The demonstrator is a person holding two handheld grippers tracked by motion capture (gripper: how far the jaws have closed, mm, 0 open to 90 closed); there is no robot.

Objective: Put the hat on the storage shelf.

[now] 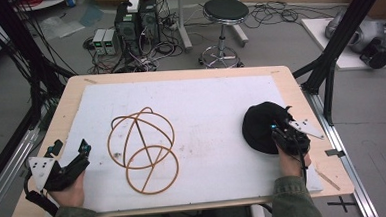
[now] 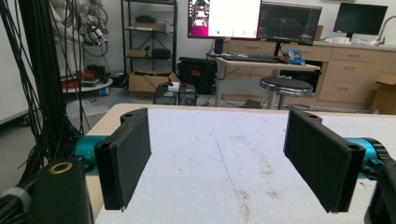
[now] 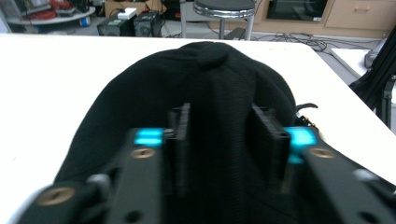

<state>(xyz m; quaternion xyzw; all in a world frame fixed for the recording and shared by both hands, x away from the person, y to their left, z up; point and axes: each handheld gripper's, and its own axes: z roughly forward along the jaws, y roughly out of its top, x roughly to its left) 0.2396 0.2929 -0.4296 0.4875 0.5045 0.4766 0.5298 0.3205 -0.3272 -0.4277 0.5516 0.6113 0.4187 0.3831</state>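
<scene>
A black cap [image 1: 258,125] lies on the right side of the white mat [image 1: 205,103]. My right gripper [image 1: 276,131] sits at the cap's near edge. In the right gripper view the two jaws pinch a raised fold of the black cap [image 3: 205,70], so my right gripper [image 3: 222,112] is shut on it. A tan wire frame of linked hoops [image 1: 142,136] lies left of the mat's centre. At the mat's near left corner my left gripper [image 1: 72,146] is held low, and in the left gripper view my left gripper [image 2: 217,140] stands open with only bare mat between the jaws.
The wooden table [image 1: 179,74] ends a short way beyond the mat on all sides. A black frame post [image 1: 329,71] rises at the right edge, with cables and rails on the left. A stool [image 1: 224,9] and computer boxes [image 1: 136,21] stand on the floor beyond.
</scene>
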